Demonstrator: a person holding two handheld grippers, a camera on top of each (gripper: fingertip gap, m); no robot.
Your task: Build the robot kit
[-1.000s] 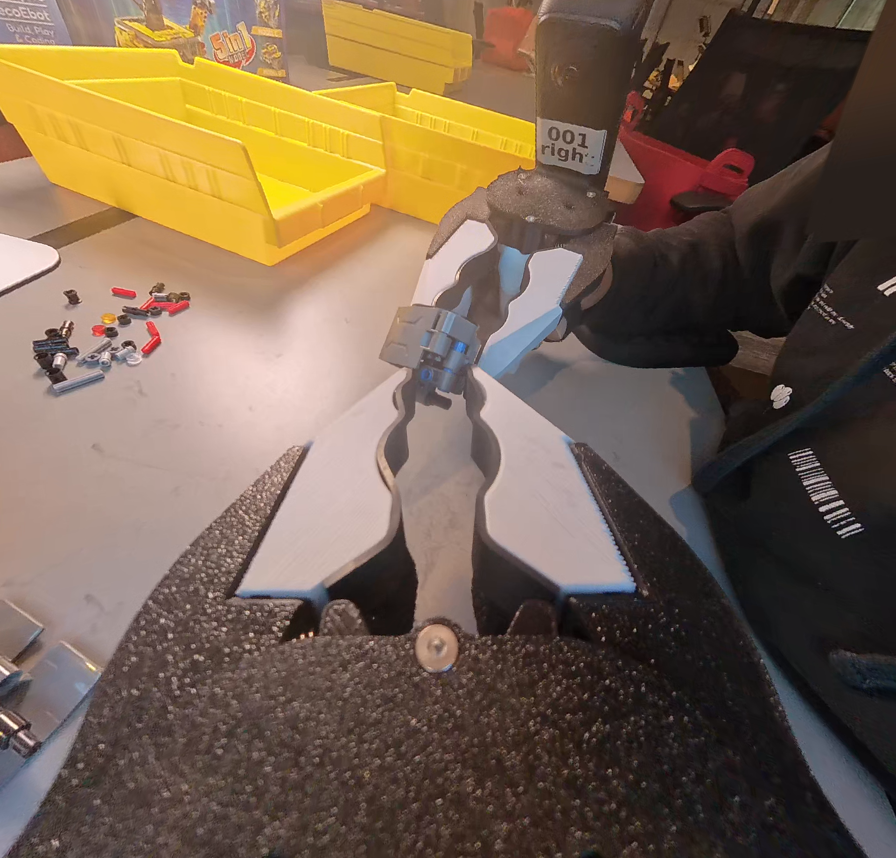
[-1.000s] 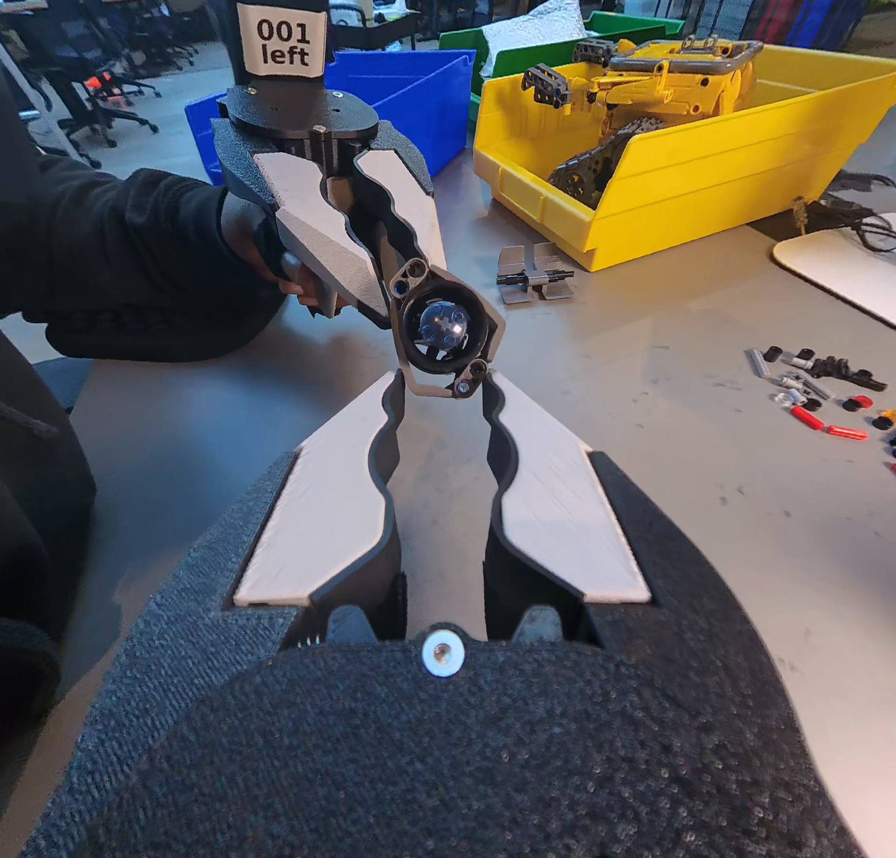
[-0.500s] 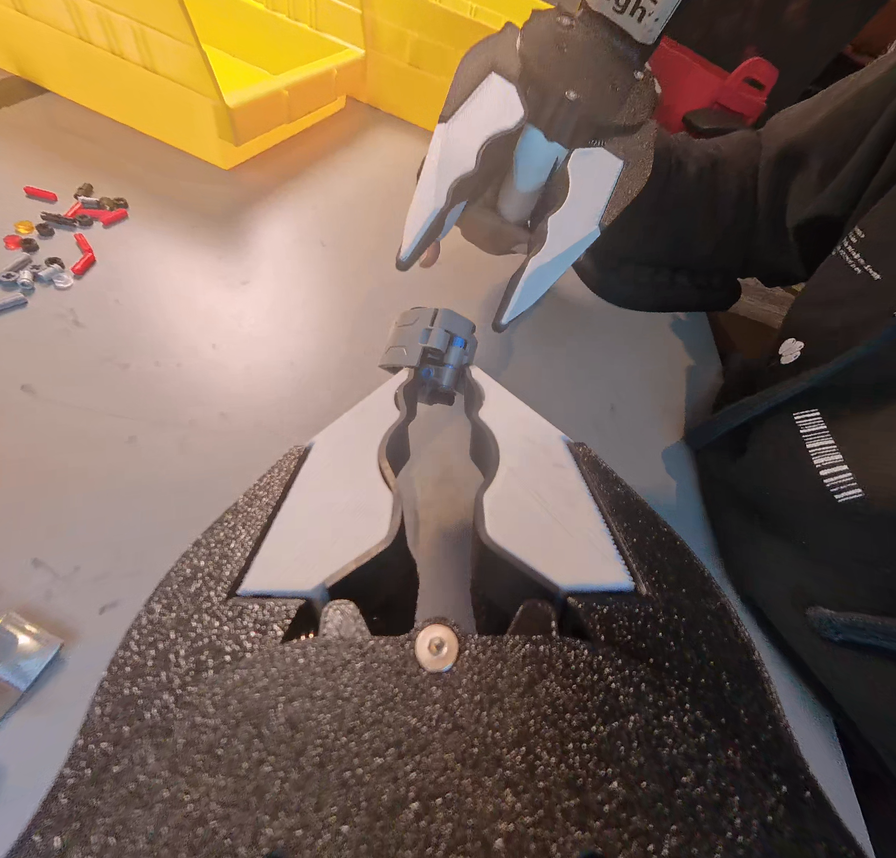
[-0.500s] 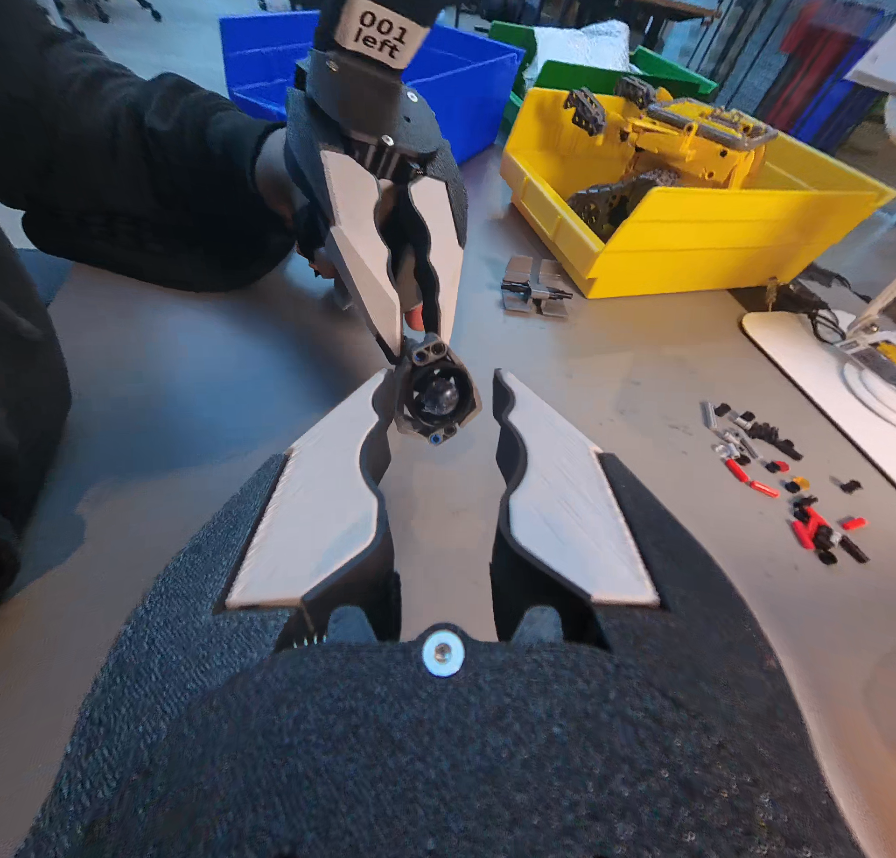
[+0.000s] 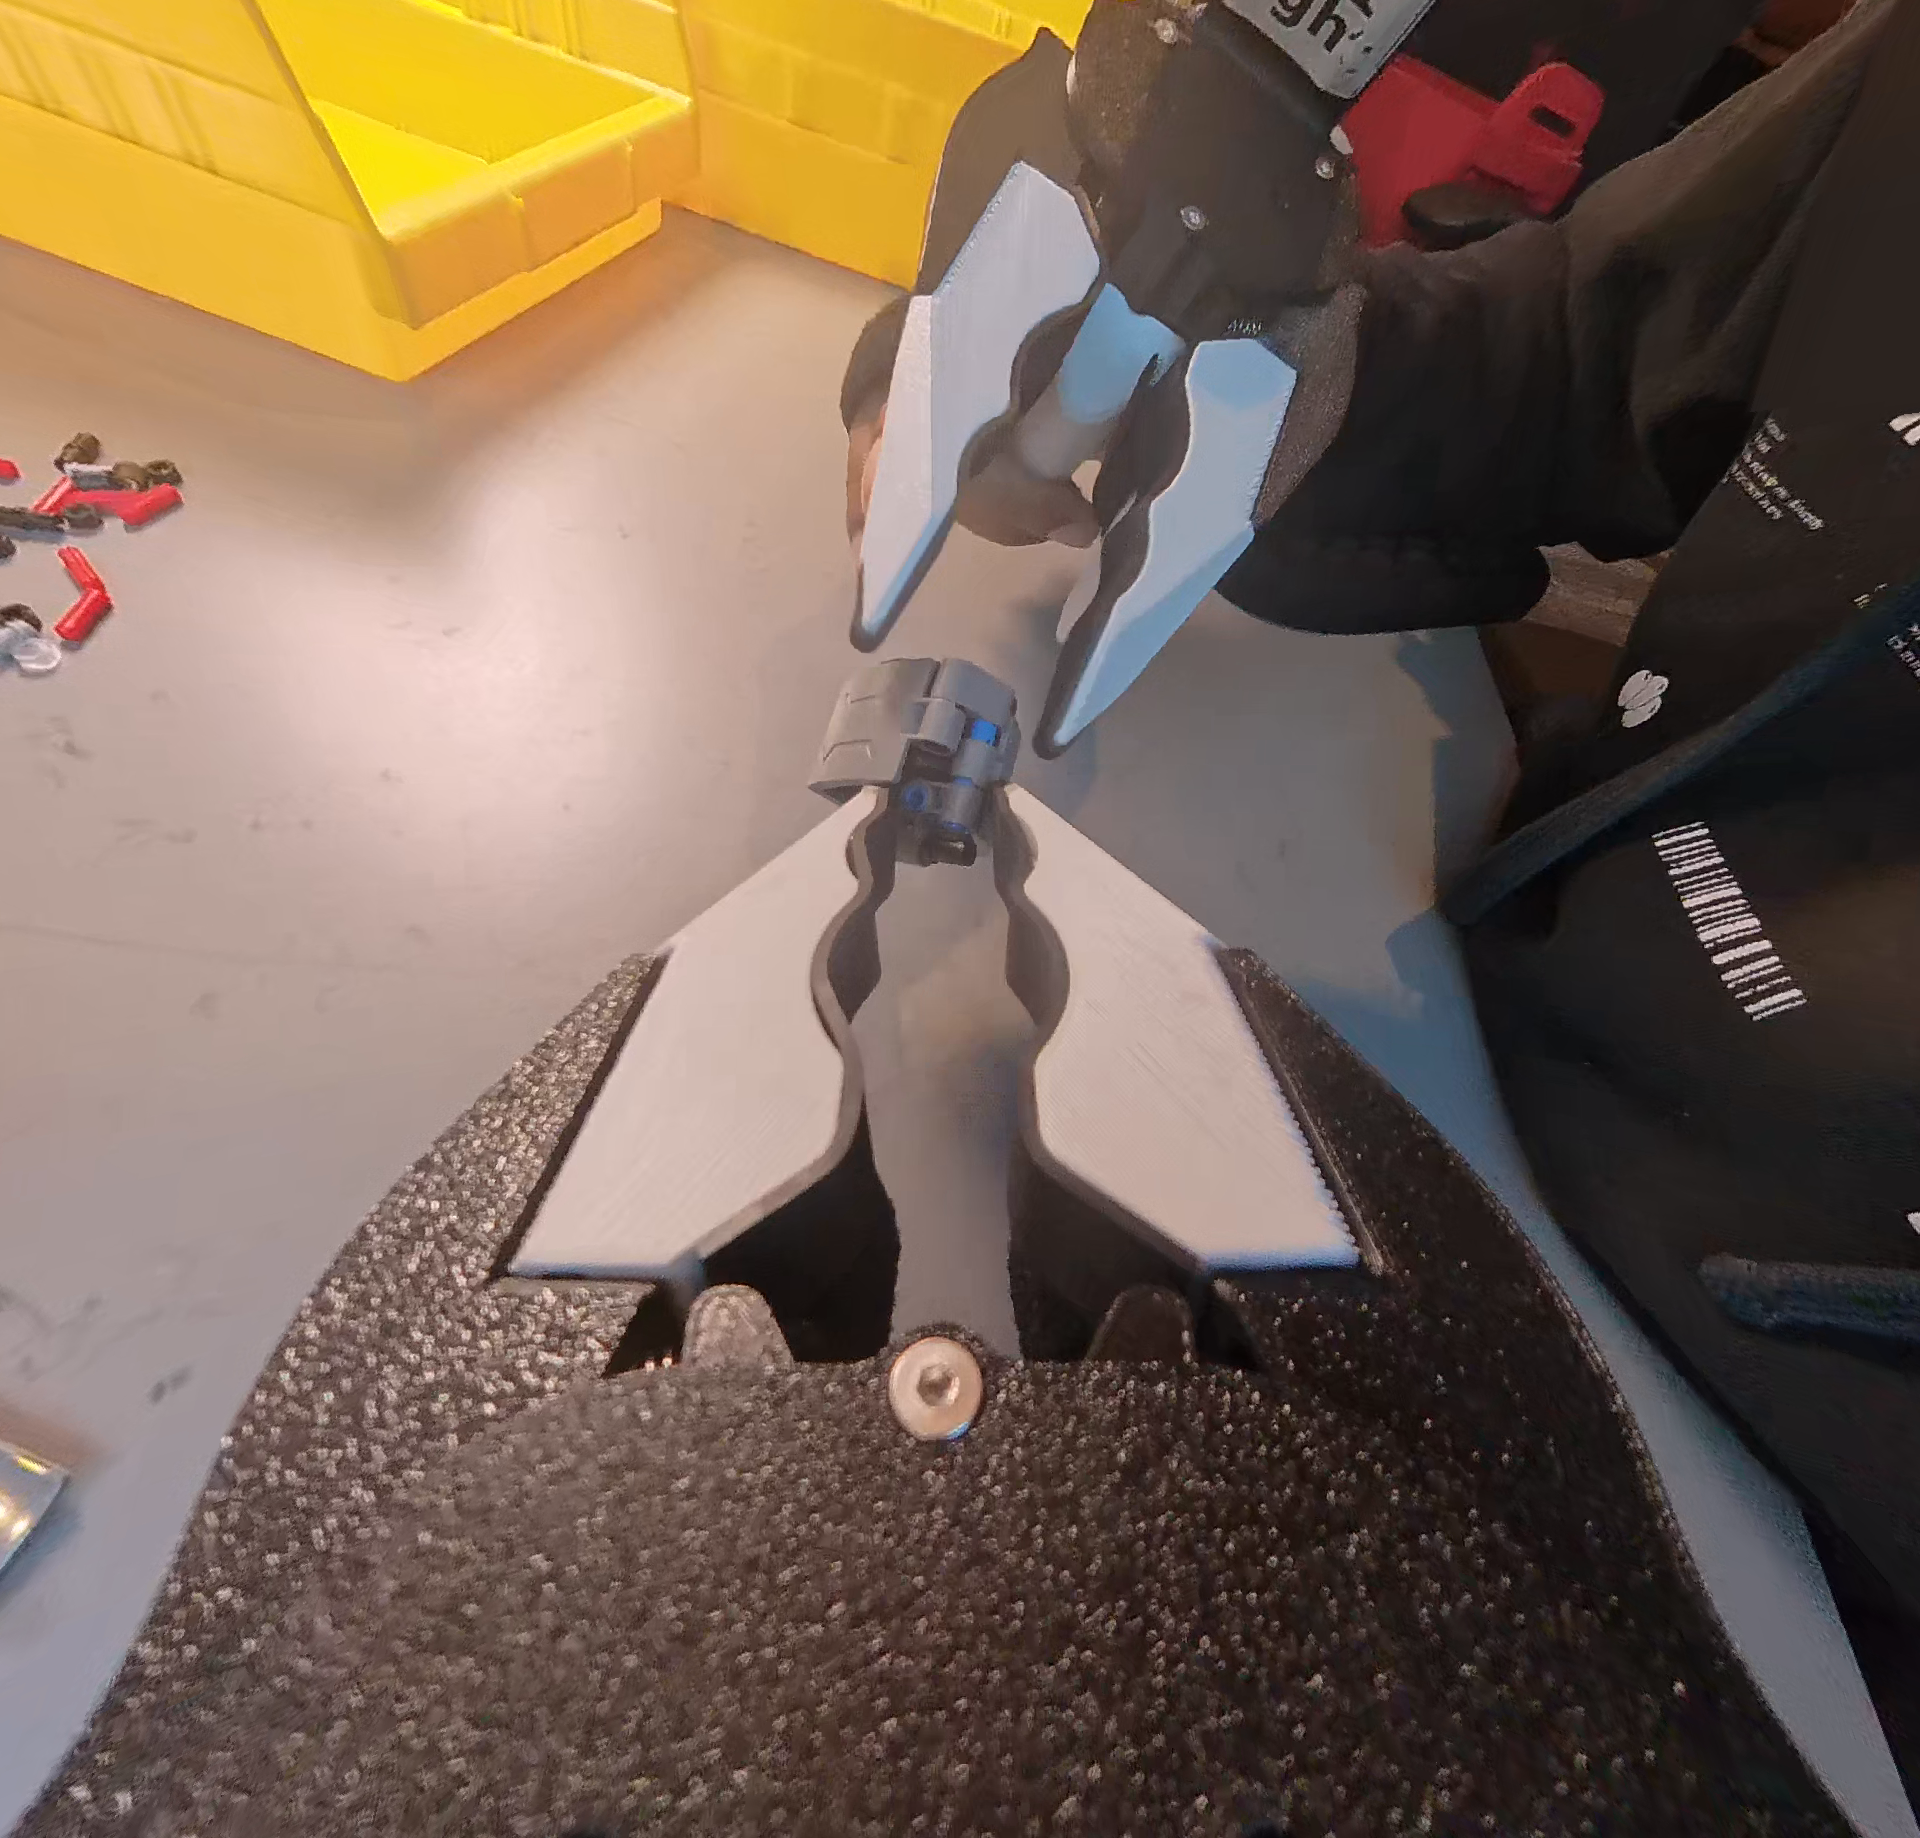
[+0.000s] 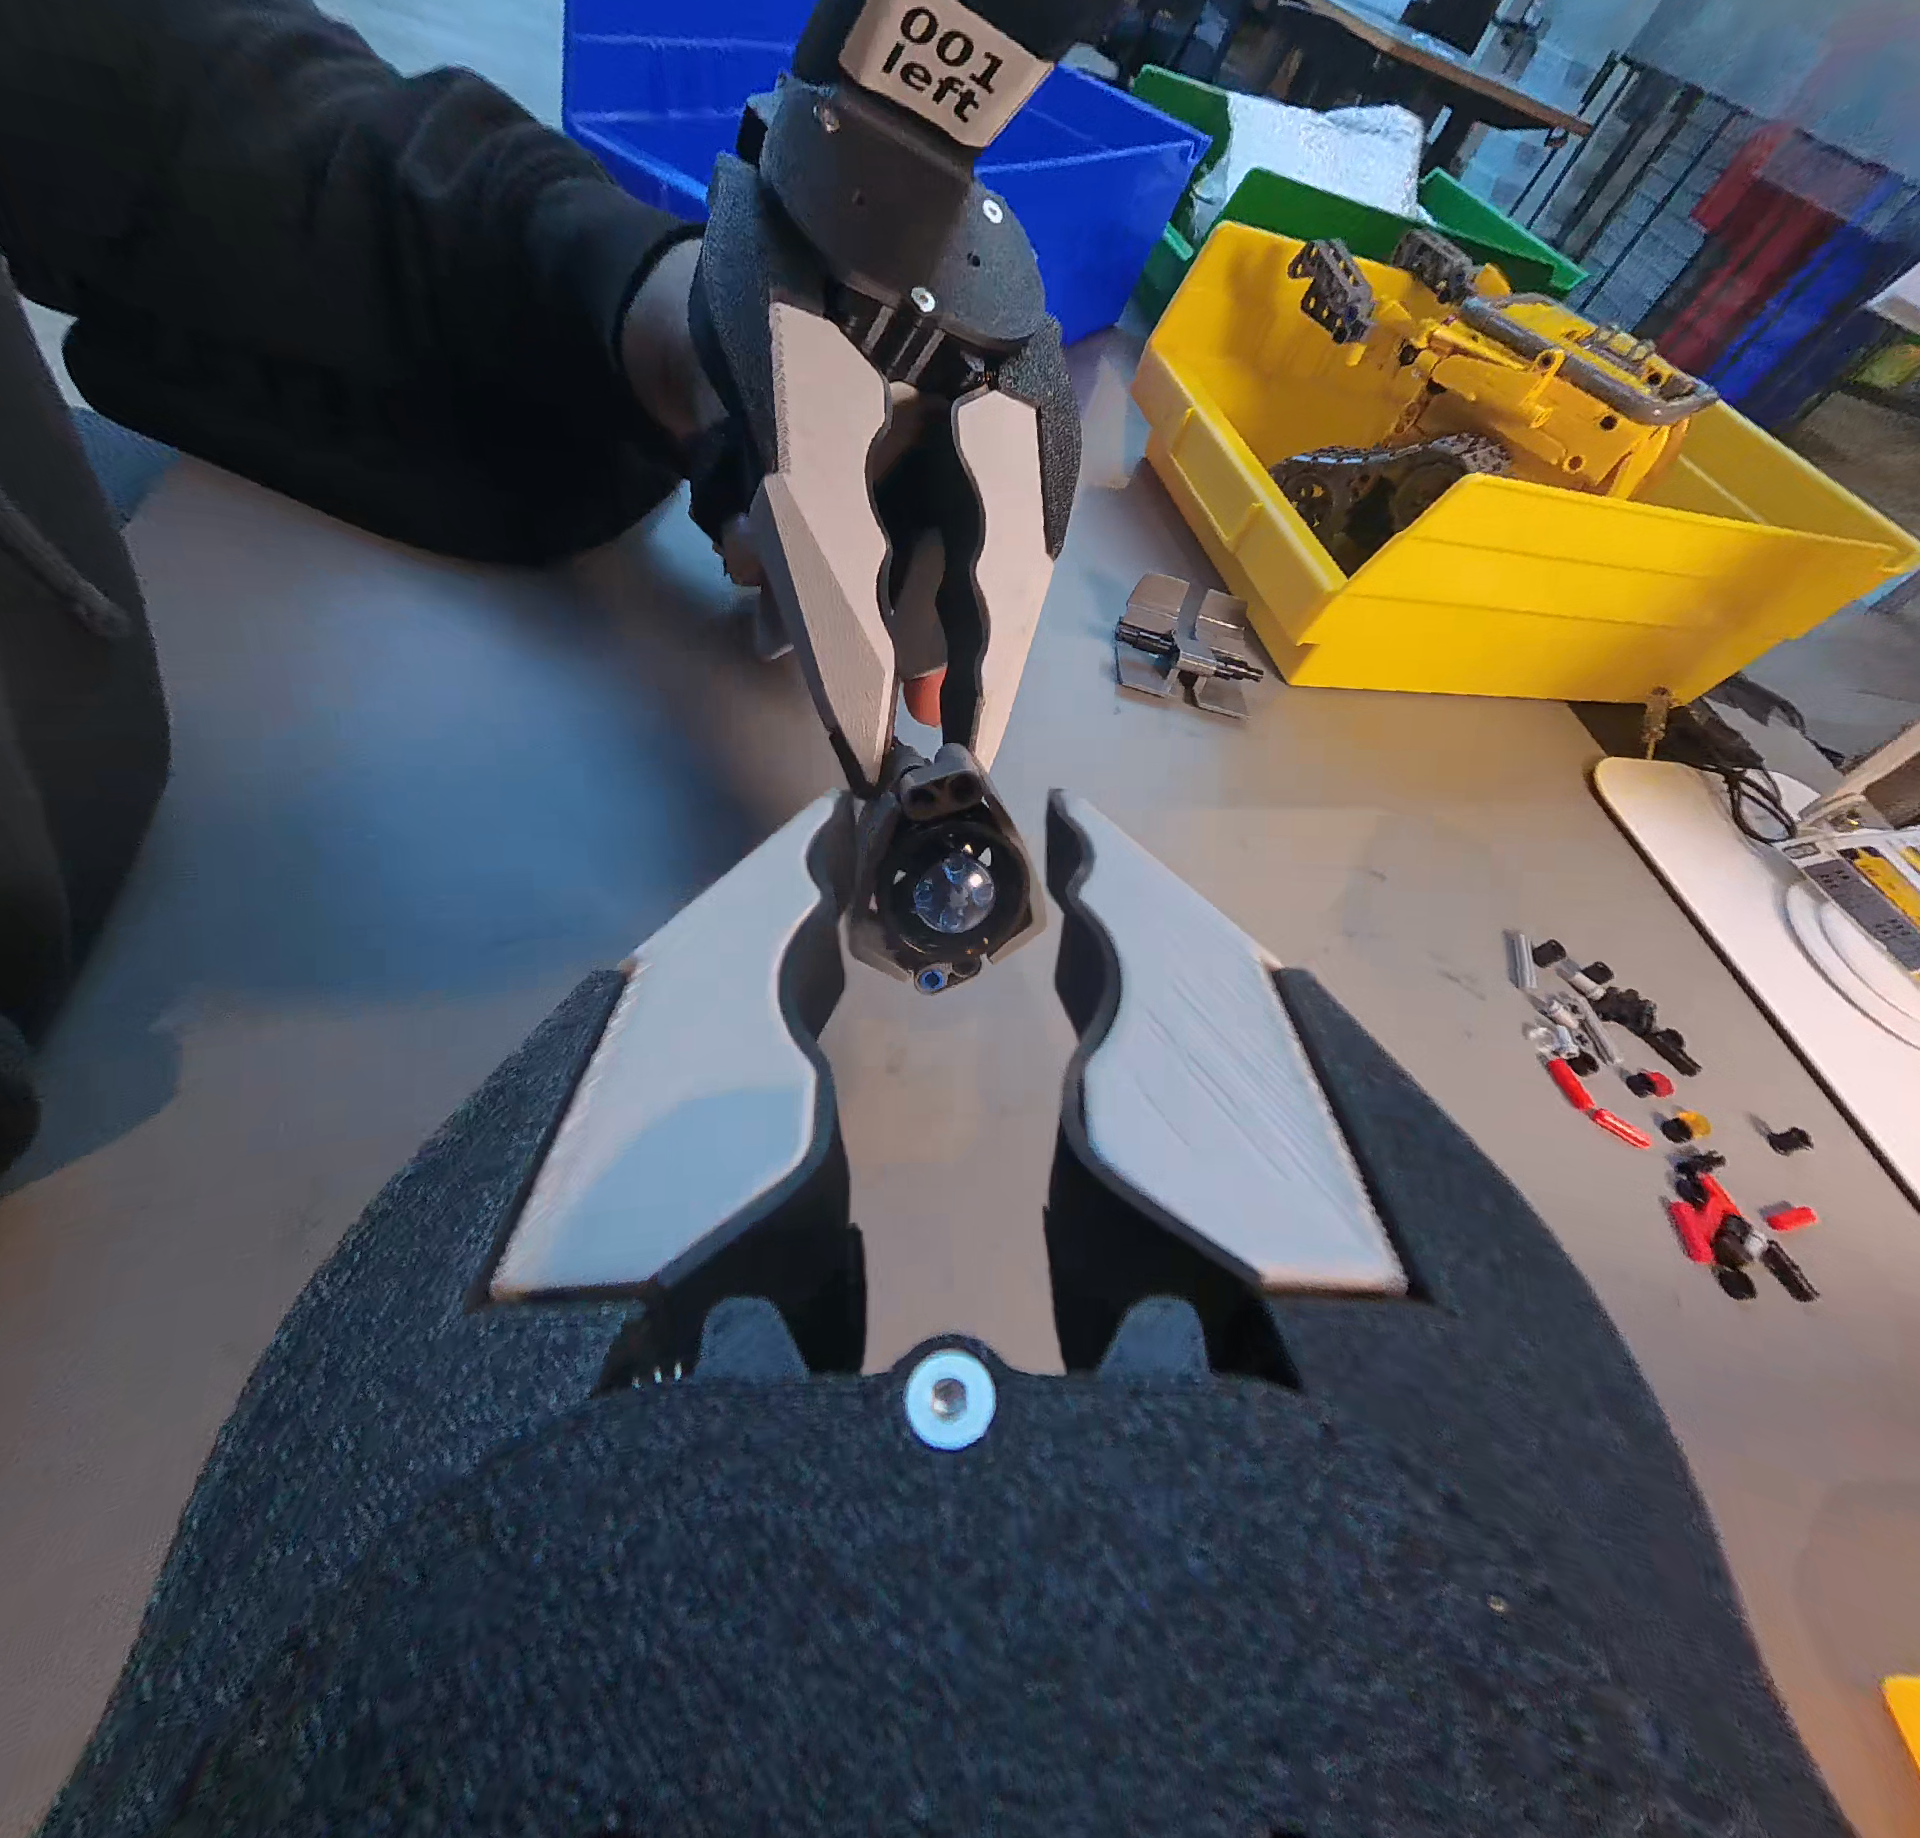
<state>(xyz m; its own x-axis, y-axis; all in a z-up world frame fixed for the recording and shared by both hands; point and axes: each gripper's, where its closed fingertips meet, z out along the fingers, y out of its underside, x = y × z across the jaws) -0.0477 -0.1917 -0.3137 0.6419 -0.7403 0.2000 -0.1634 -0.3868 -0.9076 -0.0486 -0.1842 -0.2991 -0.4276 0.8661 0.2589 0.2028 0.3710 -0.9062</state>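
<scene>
Yellow bin (image 6: pixel 1507 583) holds a yellow tracked model (image 6: pixel 1475 375); blue bin (image 6: pixel 665 74) beyond

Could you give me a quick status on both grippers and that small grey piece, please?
Left hand-held gripper shut on the grey brick assembly, held above the table. Right hand-held gripper open, fingertips flanking it. Nothing between them.

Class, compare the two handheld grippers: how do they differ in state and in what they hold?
1. The left gripper is shut on the small grey brick assembly; the right gripper holds nothing.
2. The left gripper's jaws pinch together; the right gripper's jaws stand apart around the assembly.

Both have grey fingers and black textured bodies.
</scene>
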